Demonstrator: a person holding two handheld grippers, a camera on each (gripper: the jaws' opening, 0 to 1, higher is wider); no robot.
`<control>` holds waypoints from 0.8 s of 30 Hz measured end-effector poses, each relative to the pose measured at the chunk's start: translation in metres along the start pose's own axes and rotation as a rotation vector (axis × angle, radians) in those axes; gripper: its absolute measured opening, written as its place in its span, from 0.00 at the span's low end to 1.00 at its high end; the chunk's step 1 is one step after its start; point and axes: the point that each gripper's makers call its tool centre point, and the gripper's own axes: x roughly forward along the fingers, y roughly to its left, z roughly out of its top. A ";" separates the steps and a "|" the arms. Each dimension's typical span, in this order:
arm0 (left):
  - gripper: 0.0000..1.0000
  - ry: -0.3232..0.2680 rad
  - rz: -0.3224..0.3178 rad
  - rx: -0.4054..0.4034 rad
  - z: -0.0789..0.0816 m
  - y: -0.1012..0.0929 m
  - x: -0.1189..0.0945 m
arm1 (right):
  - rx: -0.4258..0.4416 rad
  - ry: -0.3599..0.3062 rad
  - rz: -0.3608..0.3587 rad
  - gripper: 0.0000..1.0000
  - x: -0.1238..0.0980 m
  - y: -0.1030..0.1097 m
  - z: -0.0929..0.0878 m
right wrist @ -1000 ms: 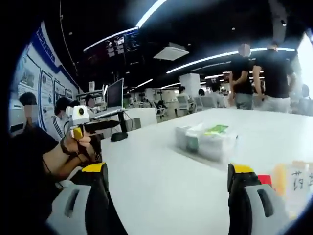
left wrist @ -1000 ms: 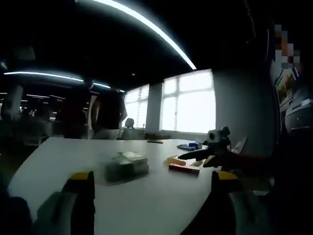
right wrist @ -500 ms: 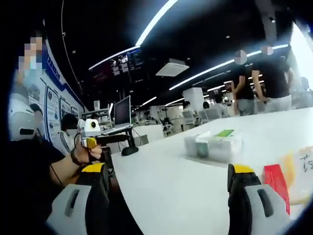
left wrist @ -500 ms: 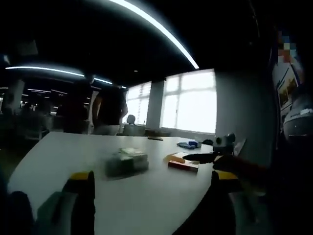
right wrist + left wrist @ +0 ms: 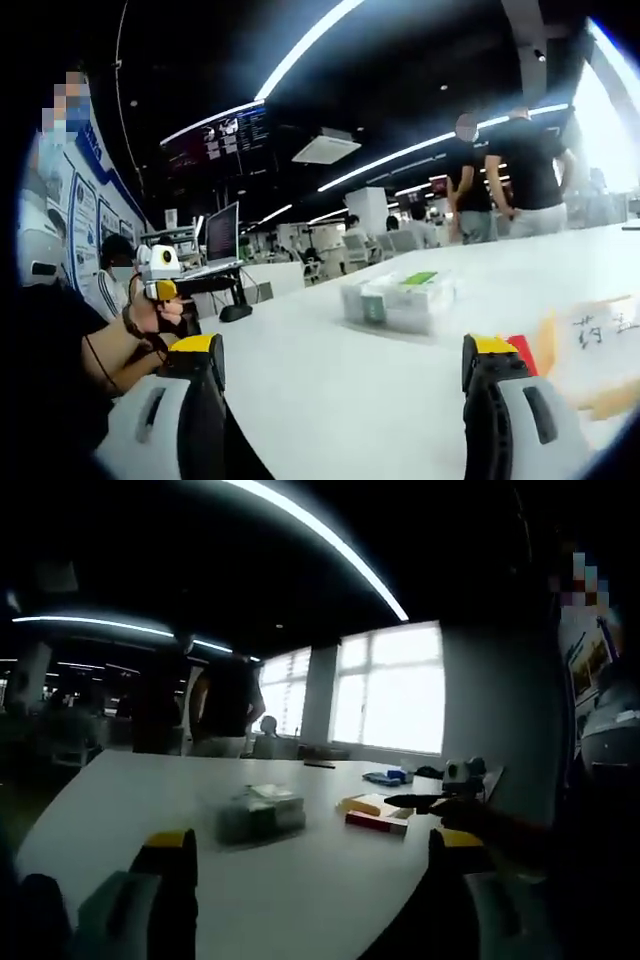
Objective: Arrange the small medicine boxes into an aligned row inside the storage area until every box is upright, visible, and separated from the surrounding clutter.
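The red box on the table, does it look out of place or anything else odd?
Yes. The red box lies flat beside a yellow packet, apart from the clear container of boxes, not upright in a row. Both grippers hover open, holding nothing.

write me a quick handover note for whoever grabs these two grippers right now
Left gripper: open, empty, held low over the near edge of the white table.
Right gripper: open, empty, also above the table.
Things: a clear storage container holding small boxes sits mid-table, ahead of both grippers. A red box lies flat beside it, next to a yellowish item with a handwritten label.
Done: nothing visibly arranged; no box is gripped.
Left: pick up the loose red box, then stand the boxes upright in an aligned row inside the container. The state of the boxes inside is too blurred to judge.
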 end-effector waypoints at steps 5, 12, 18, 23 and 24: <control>0.99 0.006 0.007 0.006 -0.002 0.001 0.001 | -0.015 0.140 -0.057 0.97 -0.006 -0.015 -0.023; 0.99 0.007 0.010 0.000 -0.002 0.002 0.006 | 0.000 0.130 -0.084 0.96 -0.013 -0.020 -0.024; 0.99 0.006 0.006 0.016 -0.002 -0.001 0.008 | -0.071 0.159 -0.170 0.95 -0.022 -0.036 -0.031; 0.99 0.016 0.000 0.016 -0.006 -0.003 0.011 | -0.064 0.178 -0.227 0.94 -0.031 -0.051 -0.036; 0.99 0.017 -0.001 0.015 -0.007 -0.003 0.012 | -0.060 0.184 -0.228 0.94 -0.031 -0.051 -0.038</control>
